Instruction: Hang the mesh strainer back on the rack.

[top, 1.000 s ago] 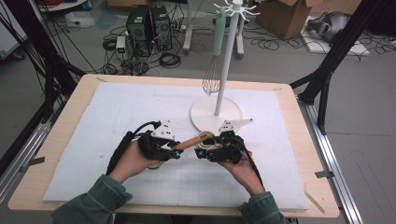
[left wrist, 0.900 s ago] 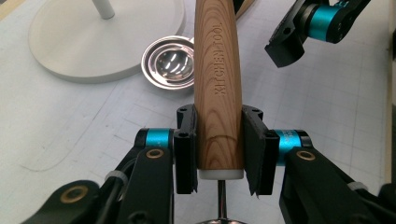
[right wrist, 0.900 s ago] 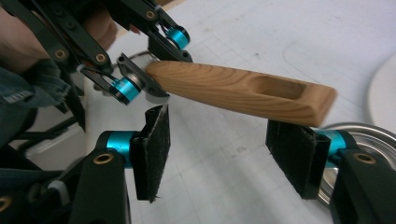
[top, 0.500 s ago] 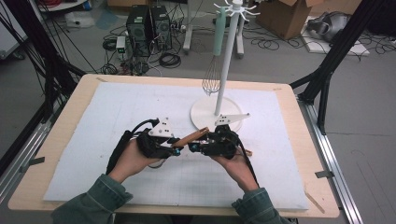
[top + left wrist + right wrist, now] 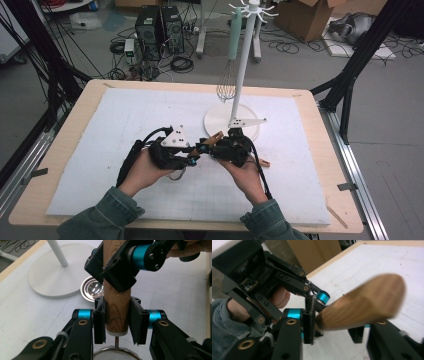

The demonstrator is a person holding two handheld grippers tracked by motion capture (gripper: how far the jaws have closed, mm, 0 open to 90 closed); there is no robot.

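Since the earlier frame the right tongs [image 5: 214, 148] have lifted slightly and drawn in over the wooden handle [image 5: 116, 305], and their jaws have just been closing with that handle between them. At the near middle of the worktop [image 5: 65, 150], both of the person's hands hold the strainer above the white mat [image 5: 125, 115]. The left tongs [image 5: 192, 156] stand clamped on the handle's lower end, just above the wire stem that runs down to the mesh bowl [image 5: 116, 356]; judged, this steadies the tool for a handover. In the left gripper view the right tongs grip the same handle higher up, pads against the wood. A small perforated metal disc [image 5: 93, 288] lies on the mat beyond. Farther off, toward the far right corner, the white rack [image 5: 245, 70] stands on its round base [image 5: 220, 117], a whisk [image 5: 229, 70] hanging from one hook; judged, the strainer is bound for another.
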